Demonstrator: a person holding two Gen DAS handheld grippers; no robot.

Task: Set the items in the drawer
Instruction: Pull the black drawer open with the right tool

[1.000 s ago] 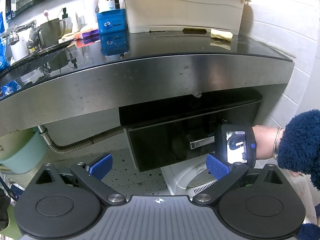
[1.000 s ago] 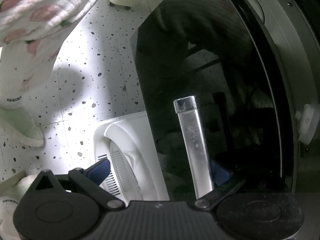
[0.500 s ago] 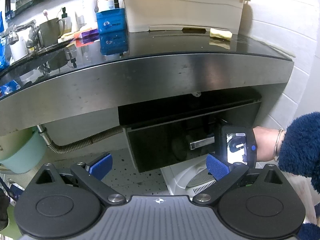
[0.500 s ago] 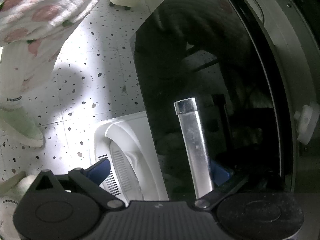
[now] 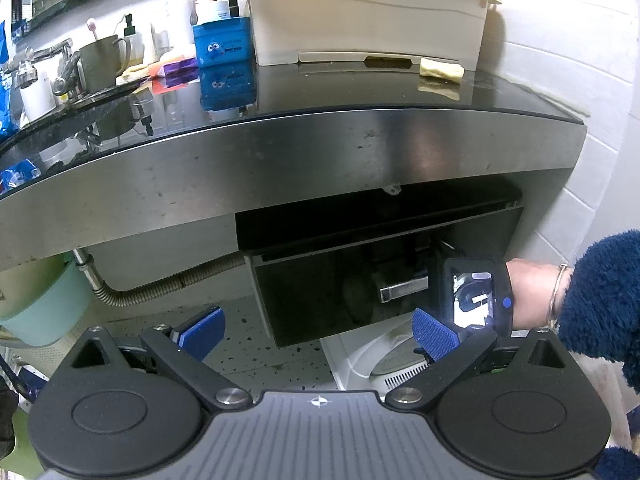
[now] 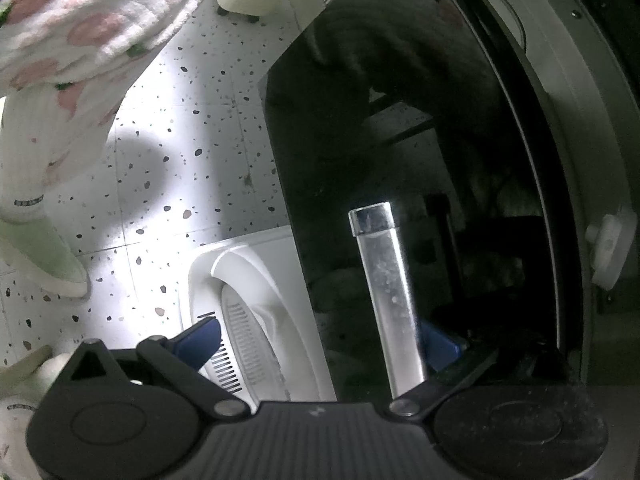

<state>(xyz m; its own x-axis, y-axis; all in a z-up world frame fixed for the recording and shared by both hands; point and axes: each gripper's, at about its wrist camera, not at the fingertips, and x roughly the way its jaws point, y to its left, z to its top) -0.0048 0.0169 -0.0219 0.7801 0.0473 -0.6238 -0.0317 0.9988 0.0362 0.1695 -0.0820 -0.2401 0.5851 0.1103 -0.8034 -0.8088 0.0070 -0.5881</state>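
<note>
Under the steel-edged counter (image 5: 320, 160) is a black glossy drawer (image 5: 320, 292), pulled out a little, with a dark gap above its front. Its silver bar handle (image 5: 402, 289) (image 6: 386, 292) lies between the fingers of my right gripper (image 6: 320, 344). That gripper is open, with one blue pad (image 6: 440, 346) behind the bar and the other pad (image 6: 200, 340) over the floor. A hand (image 5: 528, 296) holds the right gripper's body at the handle. My left gripper (image 5: 318, 332) hangs open and empty in front of the drawer, lower down.
On the counter stand a cream tub (image 5: 360, 12), a blue tin (image 5: 222, 44), bottles, a mug and a yellow sponge (image 5: 442, 69). A white appliance (image 6: 240, 300) sits on the speckled floor below the drawer. A flexible hose (image 5: 168, 286) and green bucket (image 5: 44, 304) hang at the left.
The drawer front has slid out slightly toward me, with the right gripper at its handle. My left gripper has stayed put and open.
</note>
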